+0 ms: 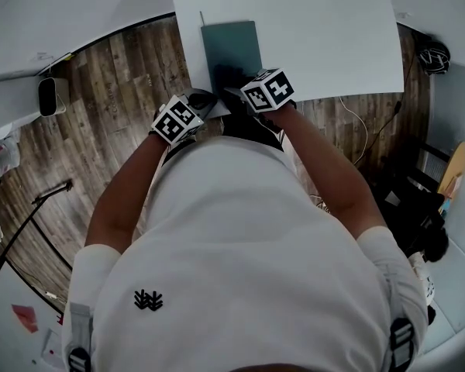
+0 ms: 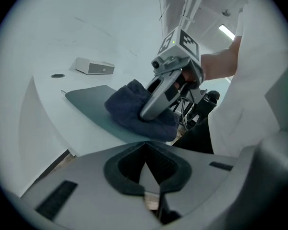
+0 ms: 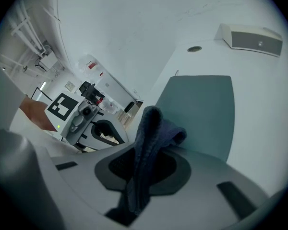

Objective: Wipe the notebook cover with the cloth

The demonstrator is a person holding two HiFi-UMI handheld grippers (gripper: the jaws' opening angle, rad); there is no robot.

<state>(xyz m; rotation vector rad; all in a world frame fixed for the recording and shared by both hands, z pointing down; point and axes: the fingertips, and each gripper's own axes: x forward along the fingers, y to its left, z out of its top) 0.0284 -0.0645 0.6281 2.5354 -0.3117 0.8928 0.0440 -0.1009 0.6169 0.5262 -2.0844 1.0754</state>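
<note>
Head view: A teal notebook (image 1: 231, 41) is shown lying flat on the white tabletop (image 1: 333, 37), close to its near edge. The dark cloth (image 1: 226, 78) is seen at the near end of the cover, where it appears to rest on the notebook, though the contact is poorly resolved here. The right tool (image 1: 236, 91) is held at the cloth. The left tool (image 1: 205, 101) is held just beside it, over the tabletop's near edge. A wooden floor (image 1: 116, 115) is visible below.

Left gripper view: The jaws of the left tool (image 2: 145, 152) are seen pressed together, with nothing between them. Beyond them the notebook (image 2: 86, 97) lies flat on the tabletop (image 2: 48, 109). The bunched dark blue cloth (image 2: 129, 111) is pressed onto the cover's near part by the right tool (image 2: 156, 104). A small white box (image 2: 95, 67) is set further back on the tabletop, apart from the notebook.

Right gripper view: The right tool (image 3: 141, 171) is shown pinching the cloth (image 3: 146, 138), a fold of which stands up between the jaws. The notebook (image 3: 201, 109) lies directly beyond, its cover otherwise bare. The left tool (image 3: 103, 128) is seen to the left, off the tabletop's edge. The white box (image 3: 252, 38) is at upper right.
</note>
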